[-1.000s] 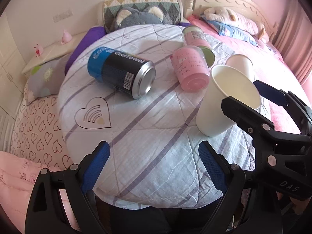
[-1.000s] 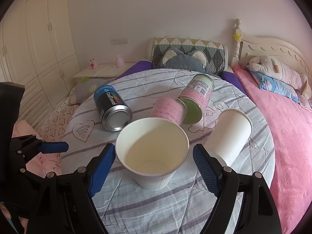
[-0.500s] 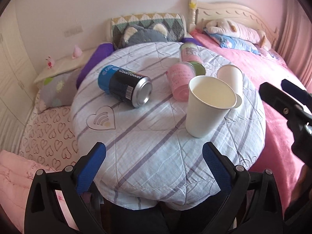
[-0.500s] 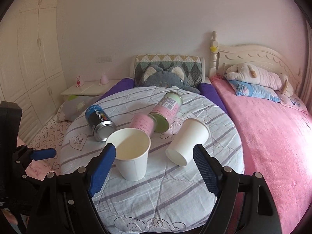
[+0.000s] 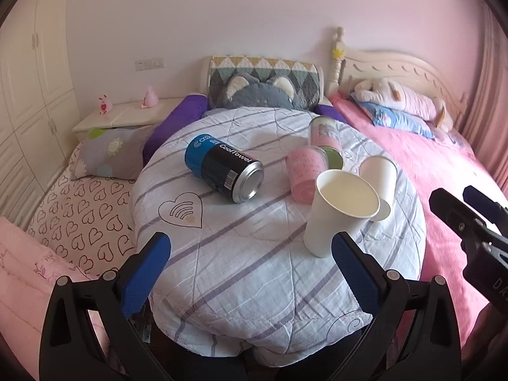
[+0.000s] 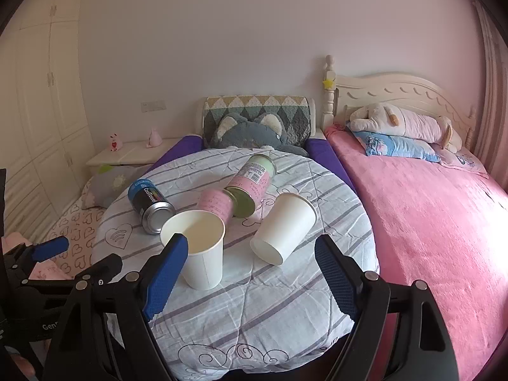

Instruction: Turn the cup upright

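Observation:
A white paper cup point(image 5: 341, 211) stands upright on the round table with a striped cloth point(image 5: 241, 254); it also shows in the right wrist view point(image 6: 198, 247). A second white paper cup point(image 6: 282, 227) lies on its side to its right, its base toward me; it shows behind the first in the left wrist view point(image 5: 379, 179). My left gripper point(image 5: 247, 277) is open and empty, near the table's front edge. My right gripper point(image 6: 250, 277) is open and empty, pulled back from both cups.
A blue and black can point(image 5: 225, 166), a pink canister point(image 5: 306, 173) and a pink-and-green canister point(image 6: 252, 184) lie on their sides on the table. A pink bed point(image 6: 428, 216) is to the right, a heart-print mattress point(image 5: 76, 209) to the left.
Both grippers have pulled back from the table. The right gripper, earlier open around the upright cup, is now clear of it. The cup stays standing.

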Demonstrator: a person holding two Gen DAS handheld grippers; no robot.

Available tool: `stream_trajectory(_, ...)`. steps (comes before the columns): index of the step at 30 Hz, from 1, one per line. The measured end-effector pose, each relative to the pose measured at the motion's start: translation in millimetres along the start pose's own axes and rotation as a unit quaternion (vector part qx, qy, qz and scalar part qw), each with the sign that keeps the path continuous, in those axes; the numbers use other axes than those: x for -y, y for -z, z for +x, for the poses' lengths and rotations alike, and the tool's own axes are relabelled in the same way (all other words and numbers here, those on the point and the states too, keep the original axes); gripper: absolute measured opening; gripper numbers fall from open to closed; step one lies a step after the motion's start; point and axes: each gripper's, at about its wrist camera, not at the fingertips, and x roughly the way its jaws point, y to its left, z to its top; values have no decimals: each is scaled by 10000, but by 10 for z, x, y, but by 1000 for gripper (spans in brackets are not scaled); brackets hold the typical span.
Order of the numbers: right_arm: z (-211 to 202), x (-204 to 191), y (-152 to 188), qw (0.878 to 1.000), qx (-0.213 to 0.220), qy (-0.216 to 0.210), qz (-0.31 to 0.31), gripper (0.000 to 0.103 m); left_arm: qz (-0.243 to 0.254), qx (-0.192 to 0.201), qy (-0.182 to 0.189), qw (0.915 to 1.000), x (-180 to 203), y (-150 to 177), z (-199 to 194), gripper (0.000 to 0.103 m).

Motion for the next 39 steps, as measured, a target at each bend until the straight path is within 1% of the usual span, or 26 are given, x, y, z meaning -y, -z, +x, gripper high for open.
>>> stream_trajectory(5, 8, -4, 19, 10000, -8, -48, -18, 83, -111, 19, 48, 9999, -1, 1, -2, 103)
stream_trajectory(19, 68, 28, 49, 9998, -127, -134, 42, 83, 42, 87, -187, 9998, 89, 9, 19, 103)
stream_trajectory(30, 119, 35, 71, 9995, -224, -197, 72, 83, 146, 52, -229, 9996, 126, 24, 56, 103)
stream_trajectory(39, 160, 34, 90, 9993, -306, -217, 85, 83, 127, 61, -281, 9995, 129, 28, 74, 103)
